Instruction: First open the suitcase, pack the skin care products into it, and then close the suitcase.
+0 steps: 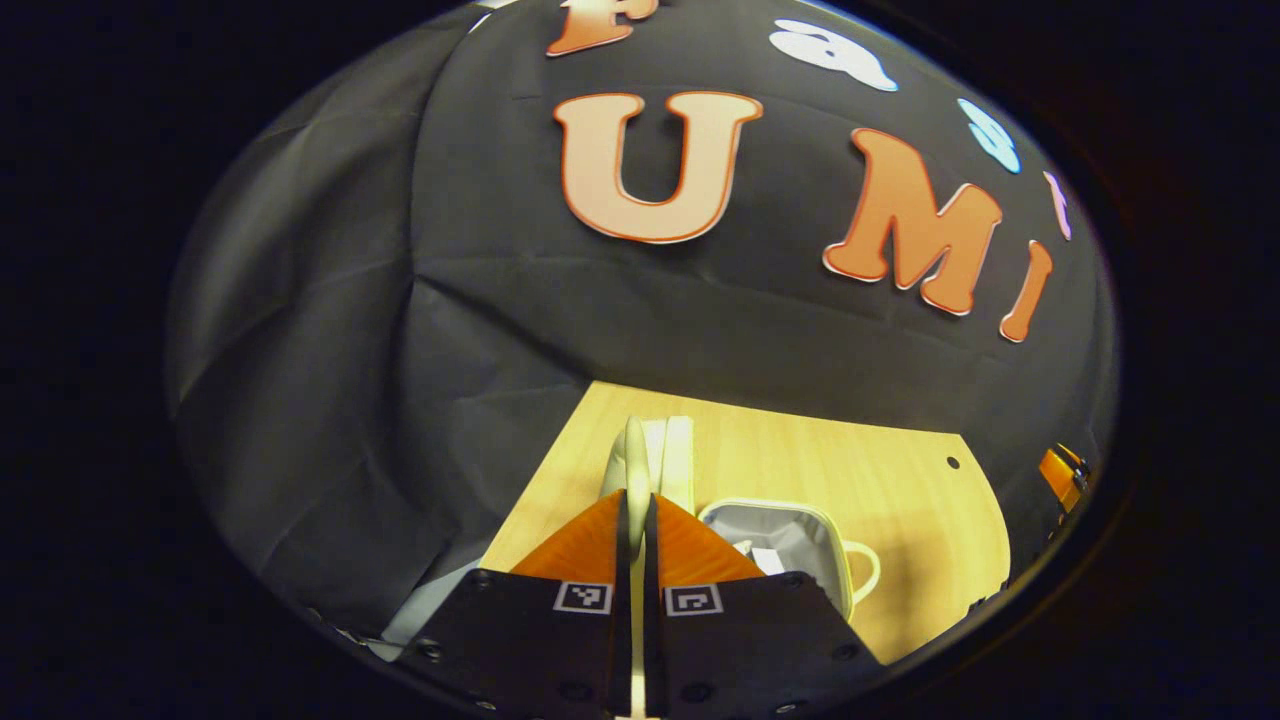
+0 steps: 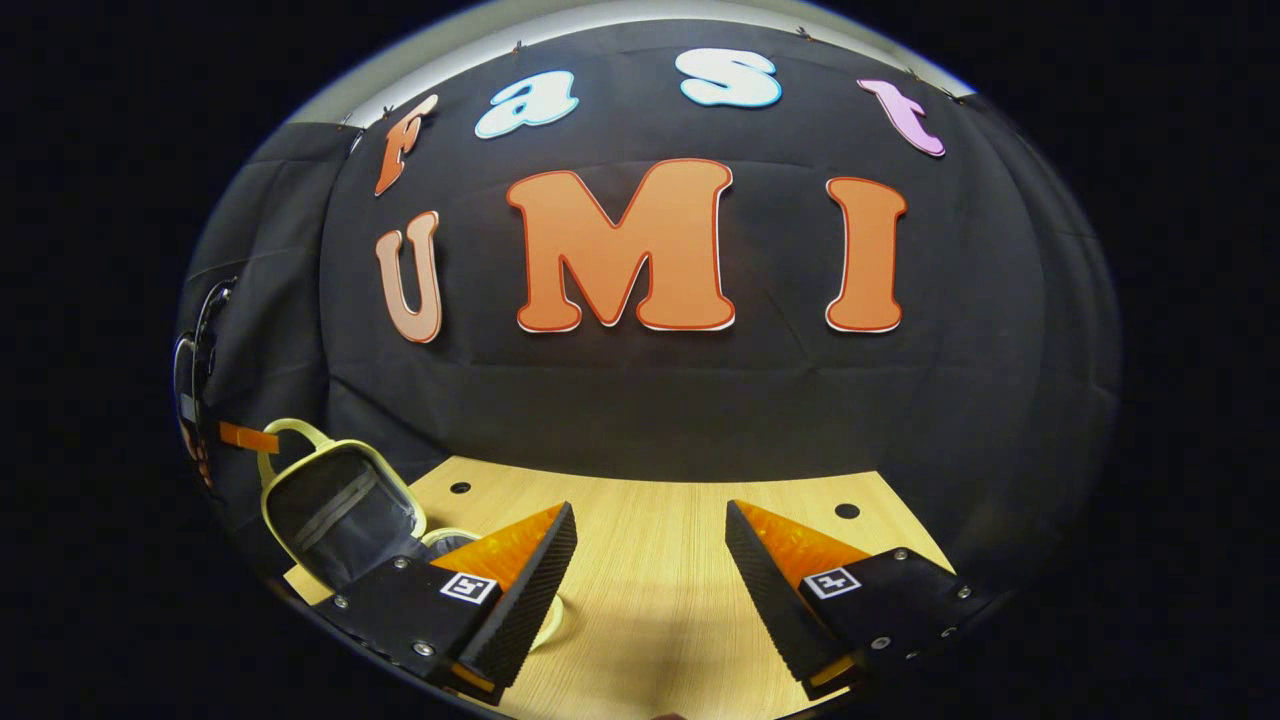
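Left gripper fingers pinching the suitcase lid at lower middle, right gripper fingers spreading wide over the table, open suitcase sitting at lower left

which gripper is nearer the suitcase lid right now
Left. The left gripper is shut on the raised edge of the suitcase lid, above the open suitcase. The right gripper hangs open over bare table, off to the lid's side.

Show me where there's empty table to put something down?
The right gripper hangs open over bare table, between the black cloth wall and the near edge. It is crowded on the left, where the open suitcase stands. The left gripper, jaws shut on the suitcase's lid, leaves bare wood past the suitcase.
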A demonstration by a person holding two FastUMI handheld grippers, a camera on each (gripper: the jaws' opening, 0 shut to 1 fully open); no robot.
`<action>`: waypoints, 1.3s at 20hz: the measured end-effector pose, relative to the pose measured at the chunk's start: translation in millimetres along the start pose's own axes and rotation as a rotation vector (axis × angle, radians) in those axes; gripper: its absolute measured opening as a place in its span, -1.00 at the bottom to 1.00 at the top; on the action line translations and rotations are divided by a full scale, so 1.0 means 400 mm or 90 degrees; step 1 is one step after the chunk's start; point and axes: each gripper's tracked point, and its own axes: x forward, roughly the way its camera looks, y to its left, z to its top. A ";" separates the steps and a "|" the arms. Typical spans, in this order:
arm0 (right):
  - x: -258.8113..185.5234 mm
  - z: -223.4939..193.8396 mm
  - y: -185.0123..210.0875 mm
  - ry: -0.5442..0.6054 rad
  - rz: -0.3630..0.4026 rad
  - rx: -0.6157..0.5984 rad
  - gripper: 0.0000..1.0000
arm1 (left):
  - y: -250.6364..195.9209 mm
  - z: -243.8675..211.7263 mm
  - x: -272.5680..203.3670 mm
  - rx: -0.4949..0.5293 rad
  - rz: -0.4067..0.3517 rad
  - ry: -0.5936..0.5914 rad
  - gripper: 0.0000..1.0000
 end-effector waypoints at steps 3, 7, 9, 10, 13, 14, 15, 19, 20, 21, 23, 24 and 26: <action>-0.004 -0.007 -0.016 0.003 0.004 -0.003 0.92 | -0.082 0.009 -0.009 0.012 -0.021 -0.004 -0.89; -0.023 -0.016 -0.031 -0.004 0.005 -0.002 0.92 | -0.171 0.002 -0.014 0.021 -0.047 -0.002 -0.89; -0.024 -0.018 -0.036 -0.008 0.004 -0.003 0.92 | -0.218 -0.003 -0.021 0.020 -0.062 -0.001 -0.89; -0.027 -0.026 -0.040 -0.006 0.005 -0.003 0.92 | -0.246 -0.009 -0.019 0.020 -0.072 0.000 -0.89; -0.031 -0.043 -0.043 0.003 0.010 -0.007 0.92 | -0.335 -0.032 -0.018 0.035 -0.102 0.011 -0.89; -0.032 -0.049 -0.050 0.005 0.010 -0.008 0.92 | -0.375 -0.047 -0.017 0.041 -0.117 0.018 -0.89; -0.034 -0.053 -0.050 0.006 0.012 -0.008 0.92 | -0.404 -0.056 -0.011 0.045 -0.128 0.023 -0.89; -0.043 -0.066 -0.071 0.013 0.012 -0.009 0.92 | -0.522 -0.114 0.015 0.048 -0.171 0.059 -0.90; -0.045 -0.070 -0.078 0.015 0.011 -0.009 0.92 | -0.547 -0.132 0.022 0.047 -0.182 0.072 -0.89; -0.048 -0.074 -0.087 0.018 0.008 -0.009 0.92 | -0.566 -0.146 0.030 0.043 -0.193 0.080 -0.90; -0.050 -0.077 -0.102 0.018 0.006 -0.005 0.92 | -0.603 -0.181 0.051 0.038 -0.211 0.100 -0.89; -0.051 -0.080 -0.110 0.018 0.006 -0.006 0.92 | -0.617 -0.196 0.060 0.034 -0.221 0.109 -0.89; -0.055 -0.086 -0.124 0.022 0.004 -0.006 0.92 | -0.652 -0.234 0.077 0.027 -0.235 0.133 -0.89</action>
